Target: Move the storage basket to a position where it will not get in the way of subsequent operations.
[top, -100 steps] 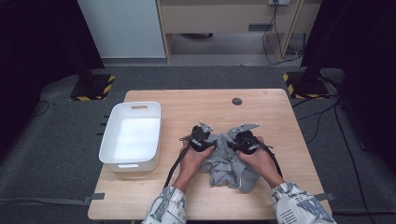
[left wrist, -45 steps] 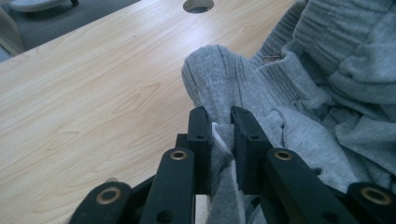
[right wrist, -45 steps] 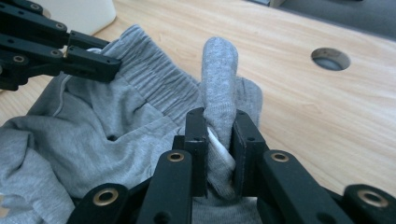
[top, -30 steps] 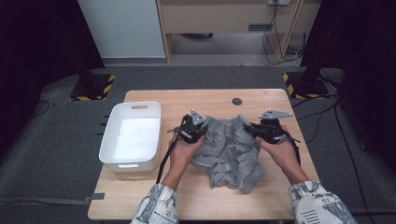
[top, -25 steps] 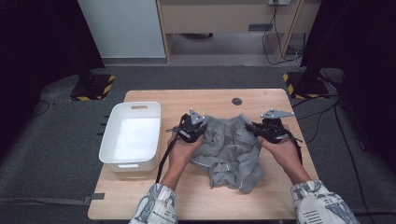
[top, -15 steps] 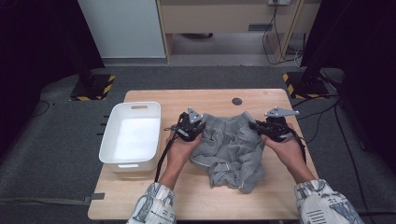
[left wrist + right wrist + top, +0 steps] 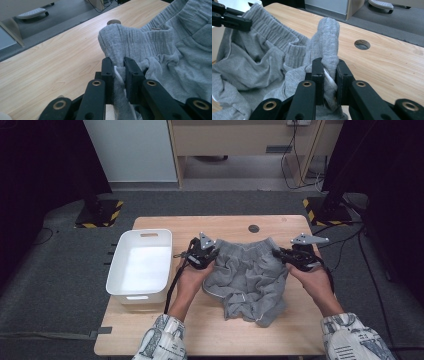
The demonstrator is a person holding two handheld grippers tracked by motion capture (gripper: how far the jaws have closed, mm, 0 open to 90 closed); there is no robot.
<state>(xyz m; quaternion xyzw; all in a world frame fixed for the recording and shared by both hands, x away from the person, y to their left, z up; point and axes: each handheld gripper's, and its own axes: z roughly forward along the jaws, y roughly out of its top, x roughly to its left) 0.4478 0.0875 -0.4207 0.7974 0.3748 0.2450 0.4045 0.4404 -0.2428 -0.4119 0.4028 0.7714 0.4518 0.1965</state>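
Grey shorts (image 7: 247, 277) spread on table (image 7: 210, 327), waistband pinched by left claw (image 7: 209, 254) and right claw (image 7: 280, 255), white tub (image 7: 120, 267) bare inside.

No words, brands or numbers can be read anywhere. The sleeves carry a print too blurred to make out.

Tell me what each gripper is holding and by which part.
Both hold the grey shorts. The left gripper is shut on one end of the ribbed waistband; the right gripper is shut on the waistband's other end.
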